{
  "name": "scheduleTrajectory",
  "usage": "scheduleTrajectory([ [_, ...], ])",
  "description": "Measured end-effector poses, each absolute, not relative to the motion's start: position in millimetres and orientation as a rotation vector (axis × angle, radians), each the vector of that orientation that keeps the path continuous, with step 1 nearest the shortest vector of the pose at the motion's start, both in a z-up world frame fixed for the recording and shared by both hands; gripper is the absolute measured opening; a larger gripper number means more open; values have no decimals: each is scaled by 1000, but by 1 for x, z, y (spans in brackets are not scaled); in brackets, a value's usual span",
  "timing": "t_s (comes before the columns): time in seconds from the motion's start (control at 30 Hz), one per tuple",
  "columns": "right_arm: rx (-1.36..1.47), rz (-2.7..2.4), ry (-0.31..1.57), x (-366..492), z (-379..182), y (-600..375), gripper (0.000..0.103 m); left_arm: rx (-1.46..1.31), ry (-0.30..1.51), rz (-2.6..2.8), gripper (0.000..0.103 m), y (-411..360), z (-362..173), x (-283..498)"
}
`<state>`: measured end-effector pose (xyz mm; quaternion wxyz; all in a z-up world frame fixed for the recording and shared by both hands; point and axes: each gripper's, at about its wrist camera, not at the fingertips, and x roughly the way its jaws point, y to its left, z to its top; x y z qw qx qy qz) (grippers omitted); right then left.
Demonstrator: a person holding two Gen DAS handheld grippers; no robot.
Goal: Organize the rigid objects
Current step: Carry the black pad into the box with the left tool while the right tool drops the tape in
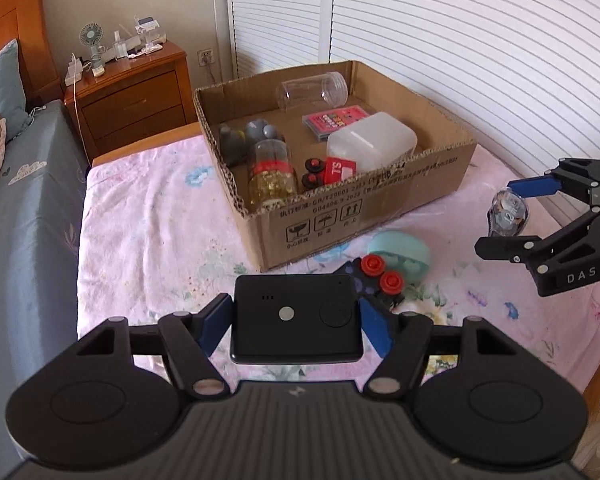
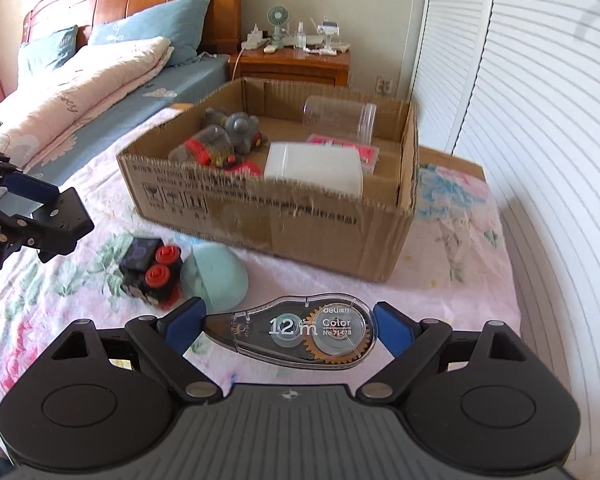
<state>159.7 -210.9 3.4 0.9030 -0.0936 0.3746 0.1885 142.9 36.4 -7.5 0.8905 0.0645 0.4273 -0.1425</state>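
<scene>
Two black plastic grippers: left gripper (image 1: 296, 326) and right gripper (image 2: 288, 330). Blue pads (image 1: 214, 324) on the fingers, silver round screws at the joints, ribbed grey base, white "DAS" lettering.

Red toy car (image 1: 328, 170) half hidden behind box wall (image 1: 340, 208); nightstand clutter (image 1: 116, 50) too small.

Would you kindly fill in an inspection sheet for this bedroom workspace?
Surface: pink floral blanket, bearing everything.
Job's things: open brown cardboard box part filled; black toy vehicle with red wheels and pale teal dome lie outside.
Clutter: nothing seen.
Grippers: left gripper clamps a black rectangular device; right gripper clamps a clear correction-tape dispenser.
Cables: white cord by the wooden nightstand.
Surroundings: bed, white louvred doors.
</scene>
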Motion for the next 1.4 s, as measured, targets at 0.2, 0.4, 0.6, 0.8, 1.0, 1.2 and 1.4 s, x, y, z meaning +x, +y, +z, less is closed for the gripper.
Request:
scheduleTrajectory([
  [0.2,-205,402,694,172,33,-210,93,149,838,-312,69,31,14,163],
  [0.4,-185,370,648,198,50,-211,93,170,788,-317,69,20,32,195],
  [0.6,-167,344,661,228,48,-203,93,186,777,-323,69,6,40,226],
  [0.8,-148,321,691,239,40,-198,99,211,777,-316,69,-4,44,252],
  [1.0,-124,294,680,226,44,-198,103,222,789,-305,69,-10,43,275],
  [1.2,-79,271,675,213,52,-201,103,231,835,-293,69,-17,31,302],
  [1.4,-47,264,670,205,57,-201,103,208,889,-250,69,-14,15,334],
])
